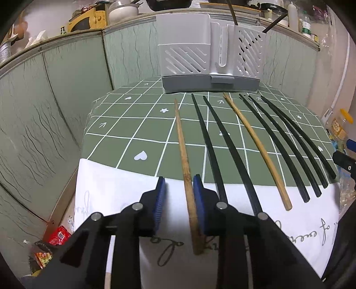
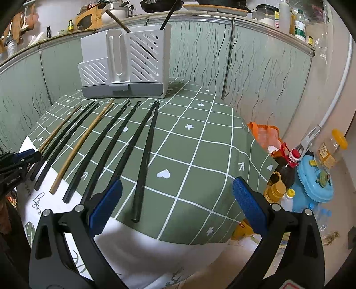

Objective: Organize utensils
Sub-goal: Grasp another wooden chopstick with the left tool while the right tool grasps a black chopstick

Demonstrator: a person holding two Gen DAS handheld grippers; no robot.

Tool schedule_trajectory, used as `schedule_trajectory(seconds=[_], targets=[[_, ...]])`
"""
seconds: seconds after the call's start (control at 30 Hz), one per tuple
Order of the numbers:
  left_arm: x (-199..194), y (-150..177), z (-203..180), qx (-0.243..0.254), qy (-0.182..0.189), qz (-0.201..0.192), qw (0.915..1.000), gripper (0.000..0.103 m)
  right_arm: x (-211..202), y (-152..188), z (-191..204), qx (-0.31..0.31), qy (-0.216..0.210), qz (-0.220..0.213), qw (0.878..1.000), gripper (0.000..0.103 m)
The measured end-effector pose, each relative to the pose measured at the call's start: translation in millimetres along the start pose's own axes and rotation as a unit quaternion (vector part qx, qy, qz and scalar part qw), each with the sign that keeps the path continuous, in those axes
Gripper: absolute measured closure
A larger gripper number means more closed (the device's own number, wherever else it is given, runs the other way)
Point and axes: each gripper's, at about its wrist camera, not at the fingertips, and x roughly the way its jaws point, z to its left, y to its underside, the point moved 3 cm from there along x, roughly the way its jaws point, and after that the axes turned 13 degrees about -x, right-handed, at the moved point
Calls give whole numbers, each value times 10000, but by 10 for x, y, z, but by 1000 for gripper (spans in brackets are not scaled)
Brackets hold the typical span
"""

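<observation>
Several chopsticks lie side by side on the green checked tablecloth. My left gripper is low over the leftmost wooden chopstick. That stick runs between the blue pads, against the right pad, with a gap to the left pad. Beside it lie two black chopsticks, a paler wooden one and more black ones. My right gripper stands wide open over the rightmost black pair. The white utensil holder stands at the back, with a wooden stick and a black one in it.
The table drops off on the right, where oil bottles, a blue container and an orange bag stand on the floor. A white cloth covers the near edge. Green wall panels and a cluttered shelf run behind.
</observation>
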Motion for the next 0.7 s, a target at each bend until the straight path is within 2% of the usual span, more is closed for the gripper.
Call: schedule_trajectory(seconds=[0.1, 0.23, 0.37, 0.43, 0.67, 0.7], targets=[[3, 7, -22, 45, -133, -20, 9999, 81, 13, 14, 14, -40, -76, 61, 9999, 12], [-3, 6, -13, 6, -191, -11, 9998, 82, 74, 46, 68, -176, -133, 204, 9995, 31], [10, -3, -12, -5, -191, -4, 9998, 82, 105, 67, 136, -241, -270, 227, 9991, 45], [14, -3, -8, -19, -176, -2, 9998, 83, 113, 70, 171, -258, -328, 210, 9989, 56], [12, 13, 1, -14, -159, -19, 9999, 83, 123, 48, 287, -348, -403, 101, 9985, 74], [12, 14, 3, -12, -160, -20, 9999, 84, 117, 44, 302, -369, -414, 91, 9984, 79]])
